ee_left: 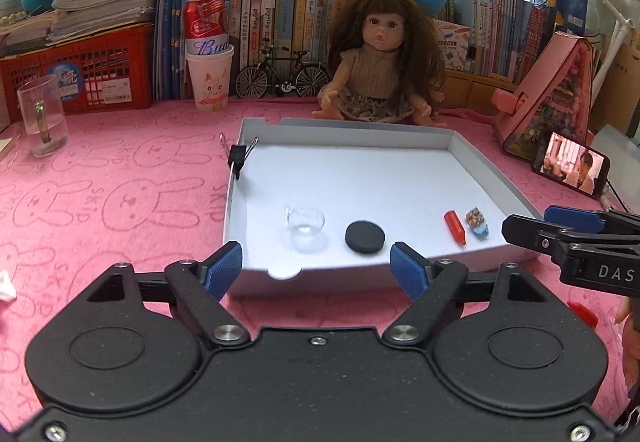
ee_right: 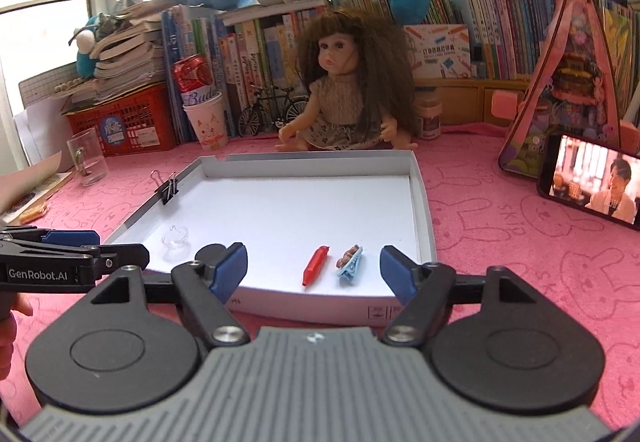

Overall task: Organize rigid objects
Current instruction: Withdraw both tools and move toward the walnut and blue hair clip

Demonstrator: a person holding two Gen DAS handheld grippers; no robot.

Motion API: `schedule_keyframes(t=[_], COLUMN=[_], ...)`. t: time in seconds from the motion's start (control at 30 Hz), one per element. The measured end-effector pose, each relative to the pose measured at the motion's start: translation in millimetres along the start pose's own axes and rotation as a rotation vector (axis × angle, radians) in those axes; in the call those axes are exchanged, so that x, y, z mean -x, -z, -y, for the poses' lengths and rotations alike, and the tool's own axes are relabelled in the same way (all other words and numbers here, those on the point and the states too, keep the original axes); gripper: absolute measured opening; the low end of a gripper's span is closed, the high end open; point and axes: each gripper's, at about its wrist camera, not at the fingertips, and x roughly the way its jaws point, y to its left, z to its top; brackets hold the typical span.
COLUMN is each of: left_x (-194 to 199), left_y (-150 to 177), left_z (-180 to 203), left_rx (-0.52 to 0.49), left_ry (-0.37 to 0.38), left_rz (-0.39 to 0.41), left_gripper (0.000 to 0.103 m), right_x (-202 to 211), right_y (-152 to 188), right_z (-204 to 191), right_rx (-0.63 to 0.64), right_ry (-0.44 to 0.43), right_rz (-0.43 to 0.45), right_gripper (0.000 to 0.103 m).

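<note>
A shallow white box tray (ee_left: pixel 472 150) (ee_right: pixel 424 202) lies on the pink cloth. In its near part lie a small clear glass dish (ee_left: pixel 305 222) (ee_right: pixel 175 235), a black disc (ee_left: pixel 365 236) (ee_right: pixel 209 252), a red crayon-like piece (ee_left: pixel 455 227) (ee_right: pixel 315 265) and a small blue clip (ee_left: pixel 477 223) (ee_right: pixel 351 263). A black binder clip (ee_left: pixel 238 155) (ee_right: pixel 169 187) sits on the tray's left wall. My left gripper (ee_left: pixel 316 274) hangs open at the tray's near edge, nothing between its fingers. My right gripper (ee_right: pixel 313 274) is open too, empty, in front of the red piece and the blue clip.
A doll (ee_left: pixel 380 58) sits behind the tray before a wall of books. A glass (ee_left: pixel 42 116), a paper cup with a can (ee_left: pixel 210 78), a red crate (ee_left: pixel 80 72), a pink house-shaped box (ee_left: pixel 548 98) and a phone (ee_left: pixel 570 164) stand around.
</note>
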Motion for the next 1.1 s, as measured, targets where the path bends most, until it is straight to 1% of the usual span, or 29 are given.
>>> schedule_keyframes(t=[0.2, 0.37, 0.6, 0.8, 0.9, 1.0, 1.07, 1.1], left_x=[15.5, 24.8, 34.6, 48.3, 53.9, 57.2, 58.2, 58.6], left_y=[18.9, 34.9, 54.4, 70.5, 76.8, 81.6, 83.8, 84.7], left_z=[-7.4, -7.6, -7.3, -8.9, -10.8, -14.0, -16.2, -17.2], left_rx=[0.020, -0.006, -0.029, -0.069, -0.080, -0.071, -0.059, -0.051], left_ry=[-0.008, -0.018, 0.004, 0.011, 0.015, 0.022, 0.027, 0.028], left_rz=[0.010, 0.015, 0.018, 0.047, 0.054, 0.051, 0.045, 0.043], left_gripper=[0.080, 0.080, 0.080, 0.079, 0.074, 0.069, 0.061, 0.059], right_x=[15.6, 25.3, 35.9, 43.0, 45.3, 48.6, 51.1, 52.0], right_y=[17.1, 31.2, 45.9, 58.5, 64.4, 70.2, 73.4, 74.6], right_z=[-8.2, -12.9, -16.3, -12.5, -9.5, -6.9, -7.4, -7.9], right_rx=[0.053, 0.083, 0.100, 0.105, 0.098, 0.085, 0.086, 0.086], right_ry=[0.008, 0.006, 0.011, 0.028, 0.033, 0.019, 0.016, 0.015], right_rz=[0.029, 0.042, 0.052, 0.050, 0.036, 0.020, 0.021, 0.021], right_gripper=[0.086, 0.087, 0.088, 0.088, 0.088, 0.088, 0.088, 0.088])
